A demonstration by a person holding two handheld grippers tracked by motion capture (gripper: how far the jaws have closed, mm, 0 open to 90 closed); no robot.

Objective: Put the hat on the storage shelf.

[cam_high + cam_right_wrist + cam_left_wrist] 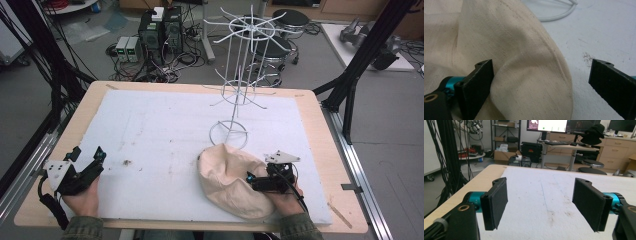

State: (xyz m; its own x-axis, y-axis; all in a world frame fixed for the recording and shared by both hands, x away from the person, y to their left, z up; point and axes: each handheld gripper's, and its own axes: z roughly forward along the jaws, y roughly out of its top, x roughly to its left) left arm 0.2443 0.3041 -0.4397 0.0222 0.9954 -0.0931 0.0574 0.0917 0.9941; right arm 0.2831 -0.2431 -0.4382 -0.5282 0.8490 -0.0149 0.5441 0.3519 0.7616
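Note:
A cream cloth hat [227, 177] lies crumpled on the white mat [160, 130], just in front of the base ring of a white wire rack [240, 75]. My right gripper [256, 180] rests at the hat's right side, held by a hand. In the right gripper view the hat [524, 50] bulges between the wide-apart jaws of my right gripper [544, 75], which is open; the left pad [477, 85] touches the cloth, the right pad [611, 85] stands off it. My left gripper [87, 154] sits at the mat's front left, and there my left gripper [544, 205] is open over bare mat.
The rack's base ring [559, 15] lies just beyond the hat. Its wire arms spread above the mat's far middle. The wooden table edge [70, 125] borders the mat. Black frame posts [365, 55], cables and stools stand around the table.

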